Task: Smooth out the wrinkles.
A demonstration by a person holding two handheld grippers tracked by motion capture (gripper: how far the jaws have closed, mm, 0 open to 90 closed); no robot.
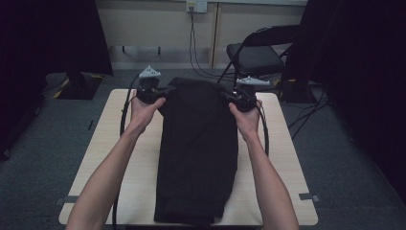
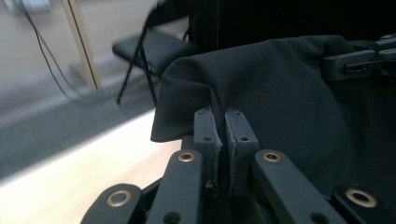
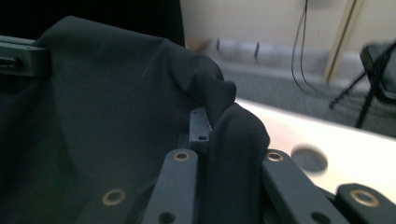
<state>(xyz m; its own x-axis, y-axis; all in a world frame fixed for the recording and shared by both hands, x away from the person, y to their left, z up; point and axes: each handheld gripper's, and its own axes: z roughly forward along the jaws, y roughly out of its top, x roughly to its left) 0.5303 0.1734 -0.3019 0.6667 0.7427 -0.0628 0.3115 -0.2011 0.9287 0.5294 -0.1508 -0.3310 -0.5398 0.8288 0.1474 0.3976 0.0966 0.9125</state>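
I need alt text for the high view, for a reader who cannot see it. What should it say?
Two bare forearms reach forward over a light wooden table, each hand holding a black two-jaw gripper, left gripper and right gripper, clamped on the far corners of a folded black cloth garment. The garment's far edge is lifted; the rest lies along the table. A black folding chair stands behind.

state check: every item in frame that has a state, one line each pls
black garment: far edge lifted, near part flat on table, hem over near edge
left gripper: shut on garment's far left corner
right gripper: shut on garment's far right corner, cloth draped over jaws
folding chair: unfolded, seat empty
table: upright, bare wood either side of garment
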